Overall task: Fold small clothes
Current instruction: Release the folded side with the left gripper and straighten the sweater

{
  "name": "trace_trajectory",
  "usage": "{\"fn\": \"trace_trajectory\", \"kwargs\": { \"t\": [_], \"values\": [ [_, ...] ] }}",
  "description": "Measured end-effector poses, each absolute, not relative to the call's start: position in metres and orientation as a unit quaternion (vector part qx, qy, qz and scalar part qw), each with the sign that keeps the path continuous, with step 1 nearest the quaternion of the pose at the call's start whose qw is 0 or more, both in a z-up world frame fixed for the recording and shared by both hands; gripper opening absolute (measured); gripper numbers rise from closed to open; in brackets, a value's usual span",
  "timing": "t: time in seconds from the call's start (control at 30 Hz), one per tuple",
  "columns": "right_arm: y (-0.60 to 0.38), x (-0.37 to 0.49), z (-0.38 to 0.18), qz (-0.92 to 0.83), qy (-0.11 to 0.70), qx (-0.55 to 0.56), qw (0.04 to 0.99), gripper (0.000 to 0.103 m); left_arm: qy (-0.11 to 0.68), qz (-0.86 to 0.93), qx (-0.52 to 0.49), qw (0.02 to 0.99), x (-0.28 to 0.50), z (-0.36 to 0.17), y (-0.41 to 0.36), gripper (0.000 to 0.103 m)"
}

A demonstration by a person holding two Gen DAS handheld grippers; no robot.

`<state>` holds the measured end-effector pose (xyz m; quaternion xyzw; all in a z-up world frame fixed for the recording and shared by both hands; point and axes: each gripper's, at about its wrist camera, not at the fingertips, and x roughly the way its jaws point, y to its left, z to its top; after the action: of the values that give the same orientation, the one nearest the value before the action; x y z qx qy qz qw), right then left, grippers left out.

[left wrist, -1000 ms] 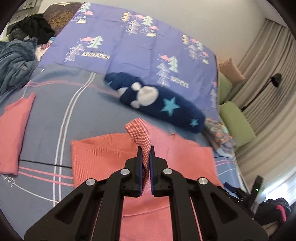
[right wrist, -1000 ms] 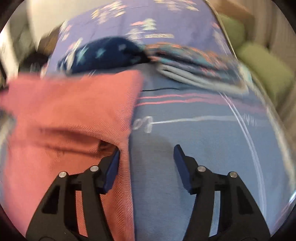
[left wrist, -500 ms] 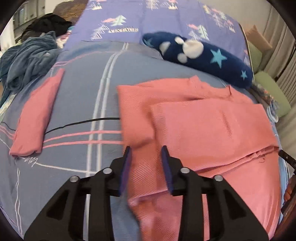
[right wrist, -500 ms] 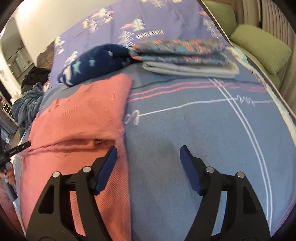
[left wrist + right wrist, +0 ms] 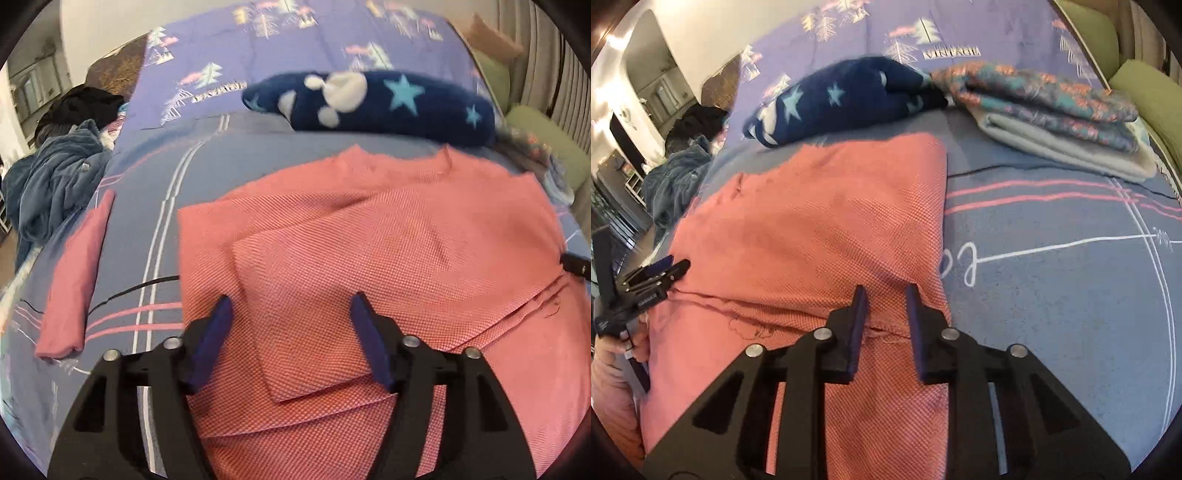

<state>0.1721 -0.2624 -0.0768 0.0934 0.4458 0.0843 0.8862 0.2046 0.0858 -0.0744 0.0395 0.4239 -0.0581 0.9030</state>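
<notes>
The salmon-pink woven garment (image 5: 388,258) lies partly folded on the blue-grey striped bed cover (image 5: 1071,295), near the dark blue star-patterned fleece roll (image 5: 388,107). Above it, the left tool (image 5: 291,339) is spreading, gripping nothing. The right tool (image 5: 884,317) is closing over the garment's right hem, fabric between its jaws, pads apart.

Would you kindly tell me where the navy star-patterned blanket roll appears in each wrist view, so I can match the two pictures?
Left wrist view: navy star blanket roll lies upper centre to right, just beyond the far edge of the pink garment.
Right wrist view: the roll sits upper left of centre, beyond the garment, its end touching the folded patterned stack.
Shared landmark: the pink garment.
</notes>
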Motion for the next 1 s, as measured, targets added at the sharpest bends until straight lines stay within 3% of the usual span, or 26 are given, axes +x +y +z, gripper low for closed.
{"fn": "trace_trajectory", "kwargs": {
  "t": [0.3,0.43,0.5,0.63,0.73,0.83,0.9,0.93,0.97,1.0],
  "values": [
    [-0.241,0.201,-0.032,0.070,0.408,0.049,0.909,0.023,0.382,-0.045,0.001,0.923,0.214,-0.050,0.094,0.069],
    [-0.241,0.250,-0.050,0.058,0.431,0.033,0.900,0.028,0.409,-0.035,0.004,0.912,0.241,-0.065,0.092,0.070],
    [-0.243,0.264,-0.071,0.017,0.462,0.009,0.887,0.028,0.434,-0.025,0.002,0.900,0.248,-0.077,0.096,0.075],
    [-0.248,0.267,-0.053,0.079,0.432,0.048,0.897,0.034,0.394,-0.050,0.017,0.917,0.248,-0.053,0.093,0.075],
    [-0.236,0.284,-0.030,0.122,0.419,0.039,0.899,0.053,0.383,-0.078,0.075,0.917,0.271,-0.037,0.071,0.075],
    [-0.212,0.317,-0.026,0.166,0.444,0.010,0.881,0.057,0.404,-0.115,0.125,0.899,0.301,-0.041,0.049,0.074],
    [-0.195,0.335,-0.033,0.175,0.456,-0.023,0.872,0.074,0.420,-0.122,0.161,0.885,0.318,-0.050,0.038,0.071],
    [-0.189,0.339,-0.038,0.183,0.464,-0.036,0.866,0.088,0.426,-0.128,0.171,0.879,0.322,-0.054,0.035,0.068],
    [-0.181,0.346,-0.048,0.191,0.479,-0.052,0.855,0.090,0.433,-0.135,0.180,0.873,0.326,-0.060,0.032,0.060],
    [-0.175,0.352,-0.058,0.187,0.491,-0.069,0.848,0.089,0.440,-0.147,0.185,0.866,0.330,-0.067,0.027,0.044]
  ]
}}
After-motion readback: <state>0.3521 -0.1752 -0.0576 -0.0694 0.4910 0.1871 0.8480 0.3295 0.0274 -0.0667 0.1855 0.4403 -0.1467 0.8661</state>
